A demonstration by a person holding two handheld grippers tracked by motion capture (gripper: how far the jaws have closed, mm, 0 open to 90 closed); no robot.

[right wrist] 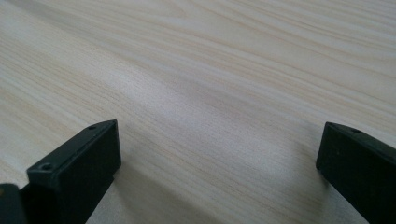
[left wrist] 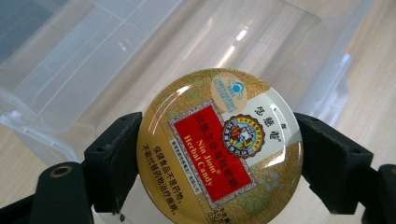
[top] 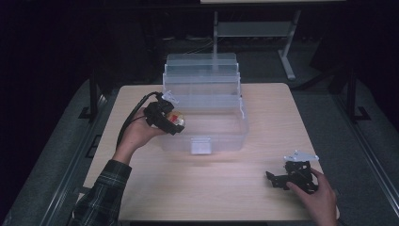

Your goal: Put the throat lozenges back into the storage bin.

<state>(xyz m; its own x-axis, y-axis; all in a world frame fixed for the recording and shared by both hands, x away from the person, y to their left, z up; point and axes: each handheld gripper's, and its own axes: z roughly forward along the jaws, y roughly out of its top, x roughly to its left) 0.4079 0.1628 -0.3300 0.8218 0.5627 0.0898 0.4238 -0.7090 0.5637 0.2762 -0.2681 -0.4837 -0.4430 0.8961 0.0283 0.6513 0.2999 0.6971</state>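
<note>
Tin (left wrist: 219, 149) of herbal candy, round and gold with a red label, sitting clamped by its rim between the two black jaws of the left gripper (top: 165, 117); lid facing the camera in the left gripper view, the flat disc held roughly level with no real long axis to speak of; hovering at the left front corner of the clear plastic box (top: 207, 101), just over its near-left wall, the open main compartment lying ahead and to the right of the tin; judging by that, needing only a short carry inward and down before letting go. Box standing open on the wooden table (top: 226, 188), tiered trays folded back toward the far side; appearing empty inside, though clear walls and glare making that hard to confirm. Right gripper (top: 291, 176) resting low near the table's right front, well apart from the box, jaws spread wide over bare wood and holding nothing; left hand (top: 136, 134) plainly the nearer to the box.
</note>
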